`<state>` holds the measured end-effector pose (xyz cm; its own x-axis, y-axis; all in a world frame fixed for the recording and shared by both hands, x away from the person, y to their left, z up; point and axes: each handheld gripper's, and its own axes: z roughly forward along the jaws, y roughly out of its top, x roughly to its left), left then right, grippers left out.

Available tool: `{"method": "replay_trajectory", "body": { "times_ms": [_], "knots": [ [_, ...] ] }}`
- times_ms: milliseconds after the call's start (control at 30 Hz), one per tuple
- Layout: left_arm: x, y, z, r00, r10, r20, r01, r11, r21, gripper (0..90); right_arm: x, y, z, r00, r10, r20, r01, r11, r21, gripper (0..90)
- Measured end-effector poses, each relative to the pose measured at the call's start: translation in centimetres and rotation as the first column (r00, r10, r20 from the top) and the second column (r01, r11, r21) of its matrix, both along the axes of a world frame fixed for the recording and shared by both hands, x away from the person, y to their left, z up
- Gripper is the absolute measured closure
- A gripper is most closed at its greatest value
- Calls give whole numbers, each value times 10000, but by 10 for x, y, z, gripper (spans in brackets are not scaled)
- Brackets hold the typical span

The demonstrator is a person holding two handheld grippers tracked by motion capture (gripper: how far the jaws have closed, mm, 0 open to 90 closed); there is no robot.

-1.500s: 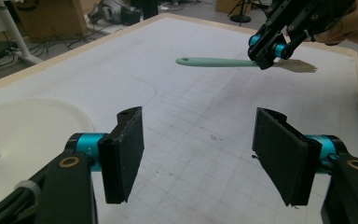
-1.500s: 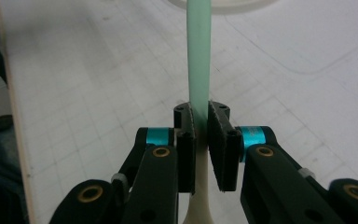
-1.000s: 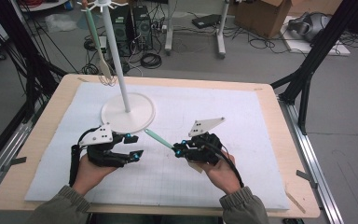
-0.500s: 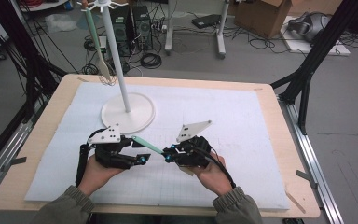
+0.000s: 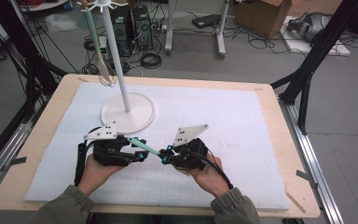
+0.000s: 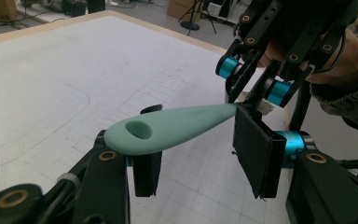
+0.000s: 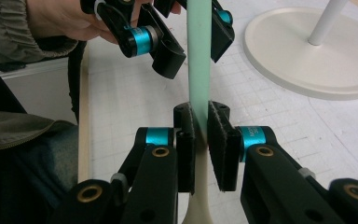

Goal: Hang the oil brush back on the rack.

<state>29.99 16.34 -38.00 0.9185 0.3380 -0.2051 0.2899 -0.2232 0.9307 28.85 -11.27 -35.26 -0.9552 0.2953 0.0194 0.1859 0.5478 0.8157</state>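
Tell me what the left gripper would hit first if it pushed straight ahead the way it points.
Most likely the right gripper, which faces it and clamps the far end of the mint green utensil. The left gripper already has the handle end between its closing jaws. Depth is hard to judge.

Grey floor [image 5: 261, 65], tangled cables [image 5: 149, 59]

Even, soft indoor light, faint shadows; both gripper views slightly blurred near the lens.
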Motion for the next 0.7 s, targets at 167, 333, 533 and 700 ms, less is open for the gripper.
{"method": "replay_trajectory", "body": {
  "times_ms": [167, 333, 533, 700],
  "knots": [
    [1, 2, 1, 9999, -75, -111, 72, 9997, -232, 540, -2, 1, 0, 9996, 31, 287, -28, 10000, -91, 815],
    [1, 3, 1, 9998, -119, -182, 112, 9992, -374, 561, -4, 3, 0, 9990, 96, 437, -86, 9997, -215, 814],
    [1, 4, 1, 9997, -91, -227, 80, 9988, -486, 587, -4, 3, 0, 9986, 95, 528, -81, 9996, -262, 814],
    [2, 5, 0, 9996, -111, -263, 97, 9986, -511, 597, -5, 5, 0, 9981, 100, 610, -82, 9995, -298, 813]
  ]
}}
